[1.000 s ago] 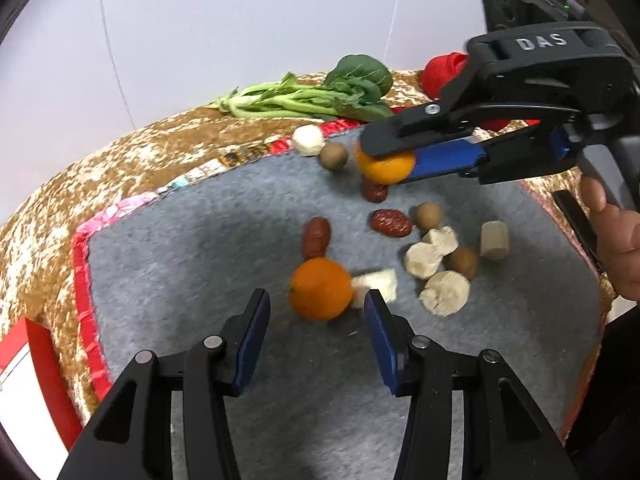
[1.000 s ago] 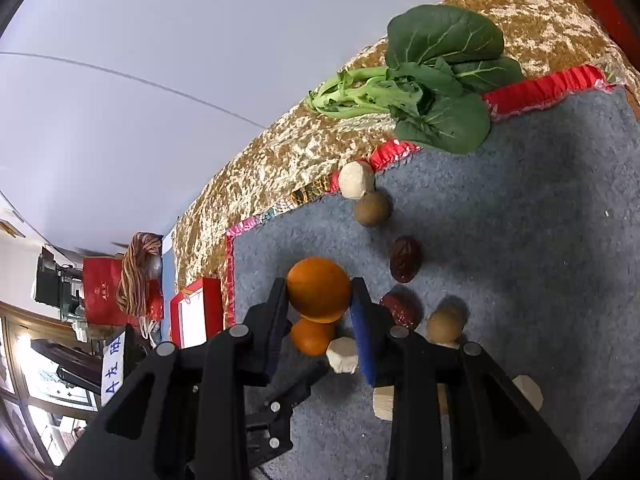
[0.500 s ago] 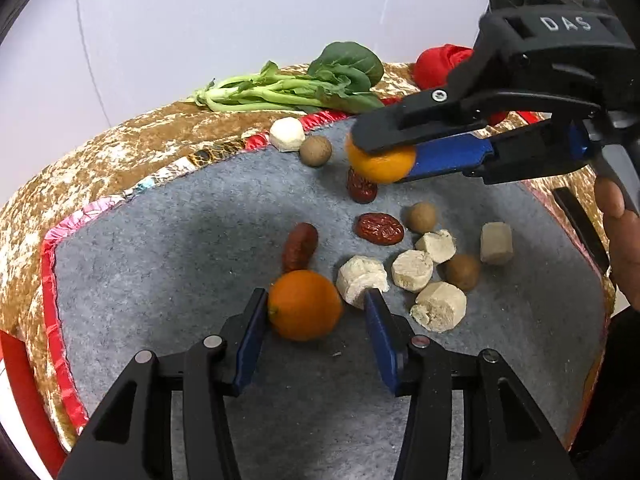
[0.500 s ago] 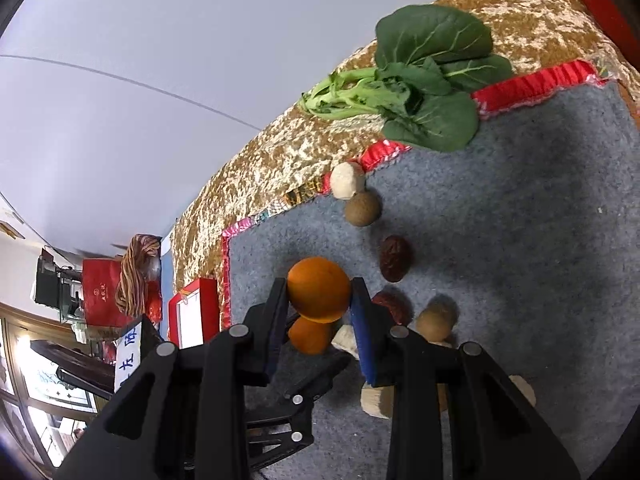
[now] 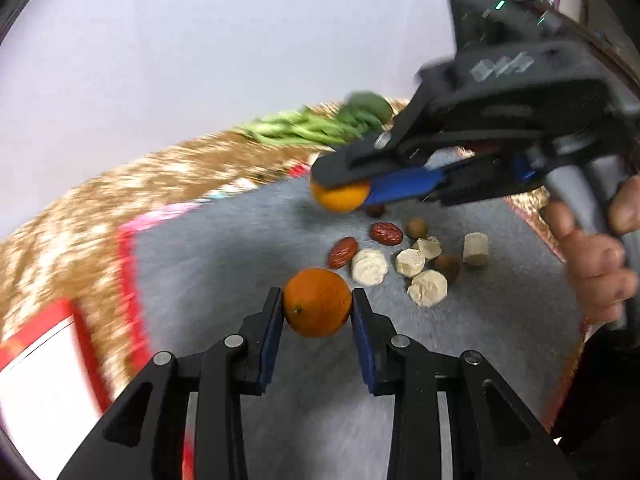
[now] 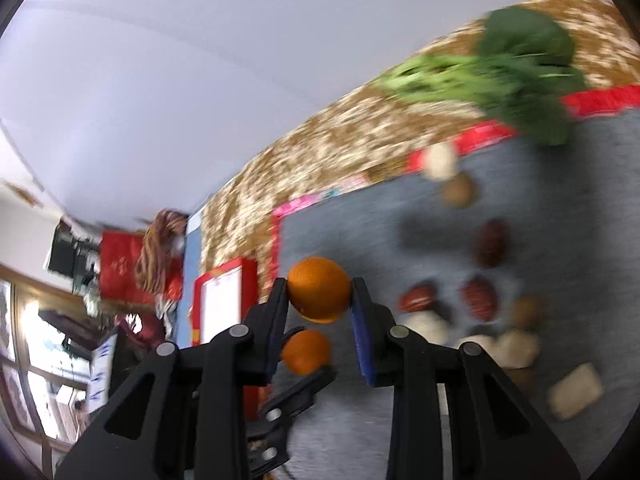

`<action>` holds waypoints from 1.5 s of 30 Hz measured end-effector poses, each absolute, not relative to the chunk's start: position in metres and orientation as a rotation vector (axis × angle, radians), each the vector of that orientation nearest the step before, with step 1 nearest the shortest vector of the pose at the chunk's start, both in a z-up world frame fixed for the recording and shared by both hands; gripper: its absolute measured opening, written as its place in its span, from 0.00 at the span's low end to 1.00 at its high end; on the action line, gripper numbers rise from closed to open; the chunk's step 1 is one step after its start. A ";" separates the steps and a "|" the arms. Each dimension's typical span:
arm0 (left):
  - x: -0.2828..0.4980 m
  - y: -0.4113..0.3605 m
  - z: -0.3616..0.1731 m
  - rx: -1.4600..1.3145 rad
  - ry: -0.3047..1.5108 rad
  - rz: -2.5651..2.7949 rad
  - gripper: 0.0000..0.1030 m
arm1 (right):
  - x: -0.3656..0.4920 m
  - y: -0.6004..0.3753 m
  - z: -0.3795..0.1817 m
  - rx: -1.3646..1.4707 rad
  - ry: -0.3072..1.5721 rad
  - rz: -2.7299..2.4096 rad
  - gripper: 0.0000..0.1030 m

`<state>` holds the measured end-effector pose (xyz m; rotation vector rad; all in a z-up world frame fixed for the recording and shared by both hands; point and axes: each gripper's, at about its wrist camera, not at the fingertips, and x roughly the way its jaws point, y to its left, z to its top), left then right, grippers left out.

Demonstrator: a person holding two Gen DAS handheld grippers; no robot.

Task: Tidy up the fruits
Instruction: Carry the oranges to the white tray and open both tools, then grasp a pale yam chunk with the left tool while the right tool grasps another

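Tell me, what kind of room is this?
Probably a home or small office: a table under a gold patterned cloth and grey felt mat, red gift boxes and a window beyond.

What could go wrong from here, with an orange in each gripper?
1. The left gripper pinches its orange at the very fingertips; round fruit held that shallow could squirt out.
2. The right gripper carries its orange directly above the left one; the two tools look close enough to collide.
3. A drop would probably land among the red dates and pale chunks on the grey mat and scatter them.
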<state>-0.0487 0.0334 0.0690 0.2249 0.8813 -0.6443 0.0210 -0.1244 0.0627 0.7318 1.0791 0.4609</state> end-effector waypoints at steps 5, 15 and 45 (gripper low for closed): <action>-0.085 0.116 0.104 0.177 0.845 -0.387 0.32 | 0.014 -0.043 0.072 0.660 1.118 0.617 0.32; -0.108 0.267 0.066 -0.003 1.020 0.198 0.32 | -0.033 0.115 0.055 0.417 1.270 0.829 0.32; -0.083 0.101 0.081 0.162 0.843 -0.154 0.66 | 0.083 -0.187 0.040 0.796 1.010 0.218 0.38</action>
